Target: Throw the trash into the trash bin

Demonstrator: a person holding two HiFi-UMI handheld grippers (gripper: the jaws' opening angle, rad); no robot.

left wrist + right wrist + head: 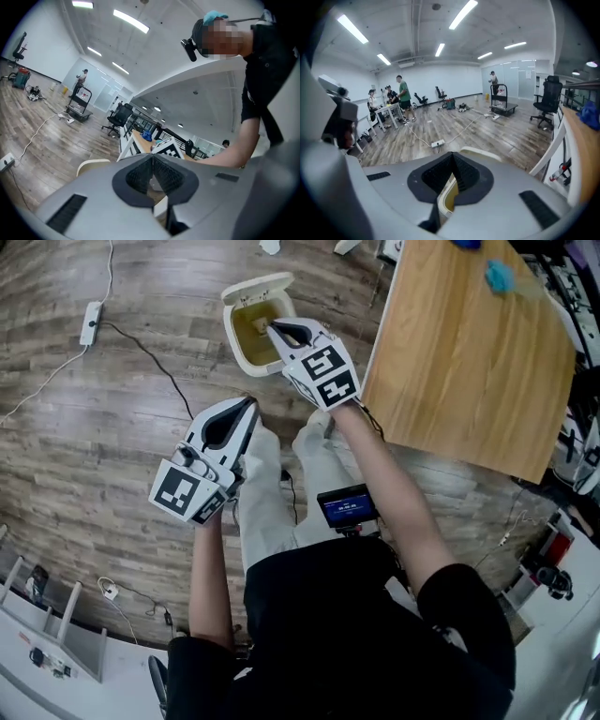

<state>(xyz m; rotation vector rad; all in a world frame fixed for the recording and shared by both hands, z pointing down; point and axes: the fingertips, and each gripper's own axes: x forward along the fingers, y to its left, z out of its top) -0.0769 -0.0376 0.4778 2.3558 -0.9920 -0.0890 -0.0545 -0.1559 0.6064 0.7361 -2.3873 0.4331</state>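
The cream trash bin stands open on the wood floor, its lid tipped back and a yellowish liner inside. My right gripper hangs above the bin's mouth with its jaws shut and nothing between them. In the right gripper view the right gripper points down at the bin's rim. My left gripper is nearer the person, short of the bin, also shut and empty. Past the left gripper in its own view I see the bin's rim. I cannot make out any trash inside the bin.
A wooden table stands right of the bin with a blue object on it. A power strip and its cable lie on the floor at left. White scraps lie beyond the bin. Office chairs and people are far off.
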